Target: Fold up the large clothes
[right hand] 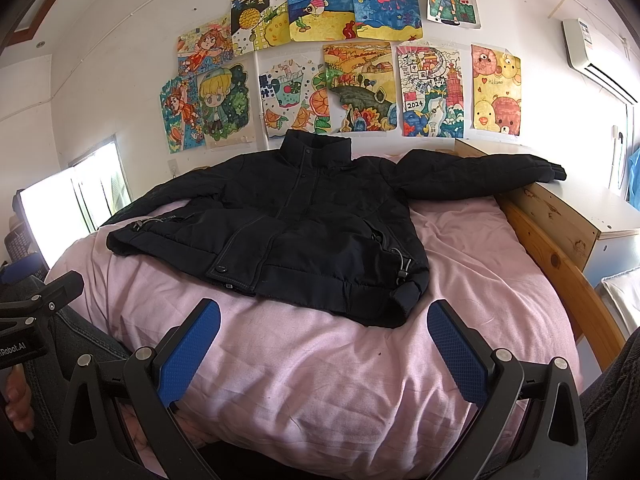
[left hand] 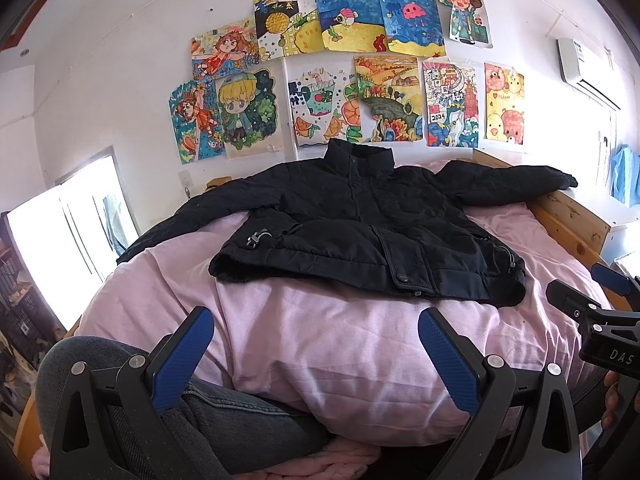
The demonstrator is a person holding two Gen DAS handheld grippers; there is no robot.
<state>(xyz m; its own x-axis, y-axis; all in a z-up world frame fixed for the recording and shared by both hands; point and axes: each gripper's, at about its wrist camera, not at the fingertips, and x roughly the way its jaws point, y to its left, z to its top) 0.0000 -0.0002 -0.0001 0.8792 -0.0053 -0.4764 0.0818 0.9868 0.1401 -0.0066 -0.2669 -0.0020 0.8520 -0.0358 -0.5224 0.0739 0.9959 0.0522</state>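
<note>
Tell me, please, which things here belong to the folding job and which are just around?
Job: black jacket, pink bedding, left gripper, right gripper, both open.
Around: wall drawings, air conditioner, wooden bed frame.

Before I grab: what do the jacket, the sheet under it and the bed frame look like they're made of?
Jacket: black matte woven shell, likely synthetic and padded, since it looks puffy and quilted, with snaps and drawcord toggles at the hem.
Sheet: pale pink soft cloth, cotton-like, matte, with fine creases.
Bed frame: light wood, probably pine, with visible knots and a slight sheen.
</note>
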